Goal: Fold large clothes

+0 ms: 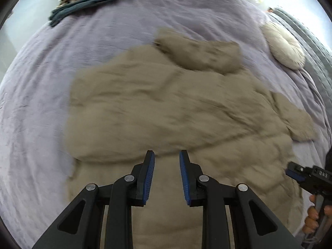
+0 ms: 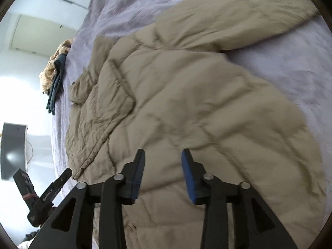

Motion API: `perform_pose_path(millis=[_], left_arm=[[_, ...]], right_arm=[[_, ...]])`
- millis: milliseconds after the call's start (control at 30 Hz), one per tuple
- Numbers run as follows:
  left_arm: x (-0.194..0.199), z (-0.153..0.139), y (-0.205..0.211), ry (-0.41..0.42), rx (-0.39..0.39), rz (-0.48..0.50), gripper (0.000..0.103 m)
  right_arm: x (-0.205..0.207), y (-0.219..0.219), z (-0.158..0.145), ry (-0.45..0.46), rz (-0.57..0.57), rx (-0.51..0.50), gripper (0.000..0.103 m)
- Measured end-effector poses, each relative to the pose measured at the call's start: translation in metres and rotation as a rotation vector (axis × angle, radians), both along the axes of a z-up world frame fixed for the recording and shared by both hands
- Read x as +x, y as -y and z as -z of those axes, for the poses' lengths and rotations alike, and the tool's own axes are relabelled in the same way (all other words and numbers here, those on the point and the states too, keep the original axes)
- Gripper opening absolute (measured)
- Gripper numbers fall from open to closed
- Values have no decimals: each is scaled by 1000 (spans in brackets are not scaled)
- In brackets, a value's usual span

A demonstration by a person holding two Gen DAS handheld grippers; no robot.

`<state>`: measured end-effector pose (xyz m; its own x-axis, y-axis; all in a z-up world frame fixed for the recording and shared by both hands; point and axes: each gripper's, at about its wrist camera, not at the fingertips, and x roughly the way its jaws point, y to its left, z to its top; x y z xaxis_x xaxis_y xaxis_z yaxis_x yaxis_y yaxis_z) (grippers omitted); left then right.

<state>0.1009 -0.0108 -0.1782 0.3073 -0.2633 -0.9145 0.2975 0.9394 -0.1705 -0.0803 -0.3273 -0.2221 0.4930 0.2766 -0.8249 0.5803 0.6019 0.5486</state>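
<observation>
A big bed [image 1: 103, 47] with a purple cover fills the room, with a white wall behind it. A tan puffy coat [image 1: 170, 108] lies spread out flat on the cover, so it is easy to fold. One sleeve [image 2: 238, 20] sticks out to the side, and the hood [image 1: 197, 51] lies at the far end. A pile of other clothes [image 1: 87, 2] waits at the far edge of the bed, out of the way. The left gripper [image 1: 167, 155] points down over the coat, its jaws a little apart with nothing between them. The right gripper [image 2: 162, 155] also points down over the coat, tipped to one side, its jaws apart and holding nothing. Both look ready to grab a new spot.
</observation>
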Motion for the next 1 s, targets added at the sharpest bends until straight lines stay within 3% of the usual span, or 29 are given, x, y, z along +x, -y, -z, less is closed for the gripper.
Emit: perform_pose_path(millis=[33, 67, 100, 133, 300, 633, 833, 1000], left_arm=[[-6, -1, 9, -4, -1, 17, 35], [-11, -1, 18, -6, -3, 35, 49], [-17, -2, 27, 0, -5, 46, 81], [-21, -5, 33, 15, -9, 50, 88], [-36, -5, 71, 5, 0, 110, 88], [-45, 4, 129, -10, 42, 150, 91], [-48, 9, 156, -23, 52, 166, 91], [-50, 14, 170, -43, 64, 180, 91]], right_arm=[[-5, 5, 0, -3, 6, 2, 41], [-11, 11, 0, -5, 14, 6, 41], [-14, 16, 1, -6, 21, 9, 41], [-19, 23, 1, -8, 29, 10, 41], [-34, 54, 2, -10, 69, 3, 45], [-66, 157, 10, 18, 287, 26, 81], [-77, 218, 18, 64, 434, 33, 81], [-83, 261, 33, 140, 545, 123, 81]])
